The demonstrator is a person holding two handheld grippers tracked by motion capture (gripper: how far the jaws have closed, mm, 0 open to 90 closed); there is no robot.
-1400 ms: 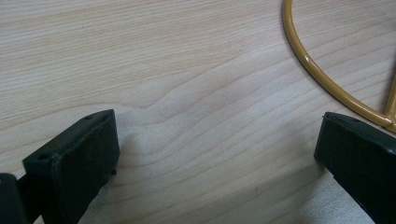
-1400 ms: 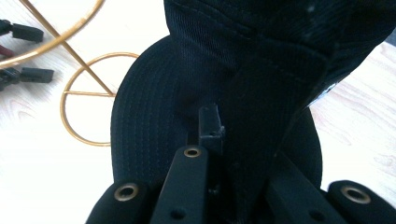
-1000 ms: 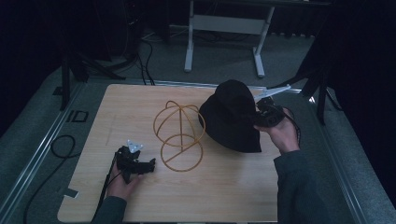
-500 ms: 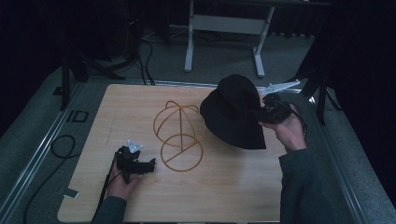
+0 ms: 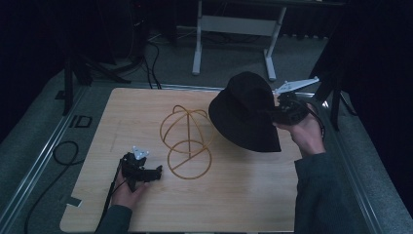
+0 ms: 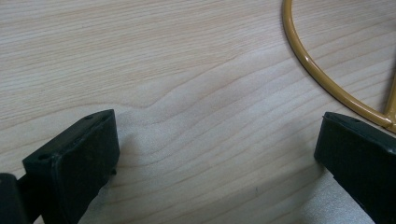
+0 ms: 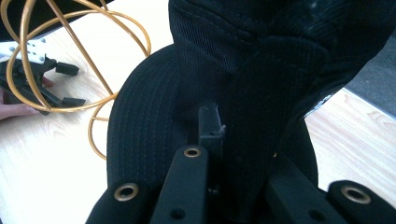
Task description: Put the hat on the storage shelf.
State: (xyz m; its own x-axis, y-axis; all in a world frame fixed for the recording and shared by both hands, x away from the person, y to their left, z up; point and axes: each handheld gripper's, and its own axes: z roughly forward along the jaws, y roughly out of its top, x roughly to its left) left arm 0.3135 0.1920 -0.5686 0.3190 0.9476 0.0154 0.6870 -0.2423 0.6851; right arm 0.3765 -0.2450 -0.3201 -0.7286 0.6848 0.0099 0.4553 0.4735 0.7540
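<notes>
Two things matter on the bench (image 5: 234,200) in the high view: a black hat (image 5: 246,112) and a yellow wire stand (image 5: 187,139) shaped like a head. My right hand-held gripper (image 5: 272,110) holds the hat by its edge, and the hat hangs in the air, just beside the stand on its right side, with the brim lower than the top of the stand. My left hand-held gripper (image 5: 157,172) rests on the bench near the foot ring of the stand, at its left.

In the left gripper view, my left hand-held gripper (image 6: 219,149) has its jaws spread wide with nothing between them. The bare wood (image 6: 187,70) lies under them, and the ring of the stand (image 6: 327,84) passes close to one jaw; I cannot tell if it touches it.

In the right gripper view, my right hand-held gripper (image 7: 219,140) has its jaws pressed together on the cloth of the hat (image 7: 261,74), which is pinched between them. The stand (image 7: 79,60) is behind, with the other hand-held gripper (image 7: 44,84) seen through its wires.

I judge the step in hand is to carry the hat to the stand. The next move asks me to lift the hat higher than the dome, bring it across over the top, and lower it with the opening down. The left one could hold the foot ring, because the light stand may slide or tip.
</notes>
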